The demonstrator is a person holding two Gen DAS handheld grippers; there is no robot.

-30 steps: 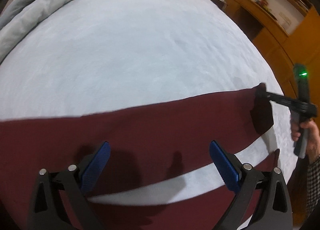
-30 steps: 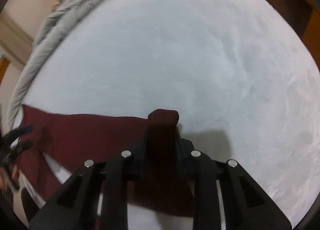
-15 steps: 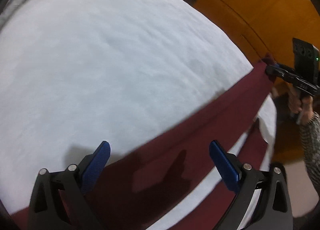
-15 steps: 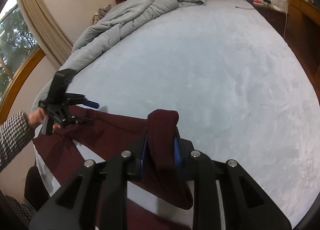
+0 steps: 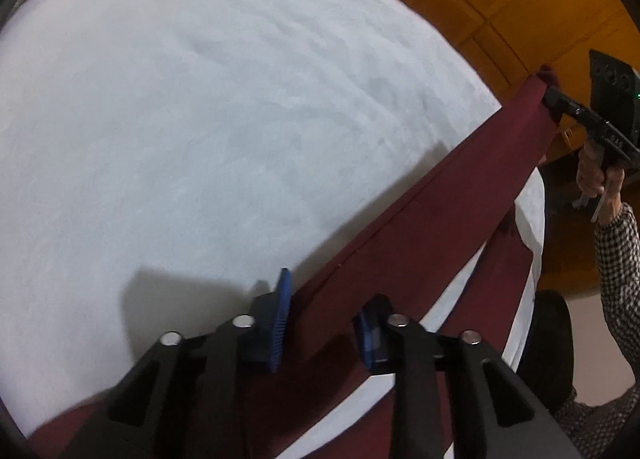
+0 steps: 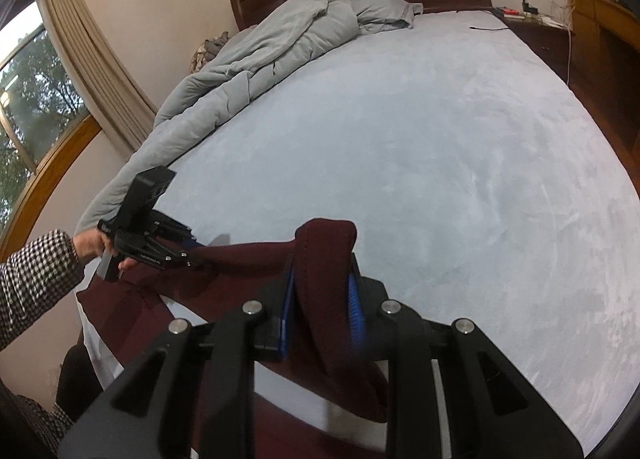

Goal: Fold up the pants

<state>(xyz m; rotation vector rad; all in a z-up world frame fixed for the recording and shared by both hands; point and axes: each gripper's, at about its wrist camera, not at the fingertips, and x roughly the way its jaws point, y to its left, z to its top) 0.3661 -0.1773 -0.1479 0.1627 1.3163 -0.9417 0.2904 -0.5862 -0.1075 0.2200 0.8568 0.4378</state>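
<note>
With the left gripper (image 5: 320, 319) just closing onto the near edge of the pants (image 5: 440, 219) and the right gripper (image 6: 320, 311) clamping the far end, both should be lifting evenly, keeping that edge taut.

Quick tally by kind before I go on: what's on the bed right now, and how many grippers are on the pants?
Pants, dark red: 1
Quilt, grey, bunched along the far side: 1
Pillow, grey: 1
Grippers clamped on the pants: 2, left gripper and right gripper
Total: 5

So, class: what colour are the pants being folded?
Dark maroon pants; the right wrist view shows them best.
</note>
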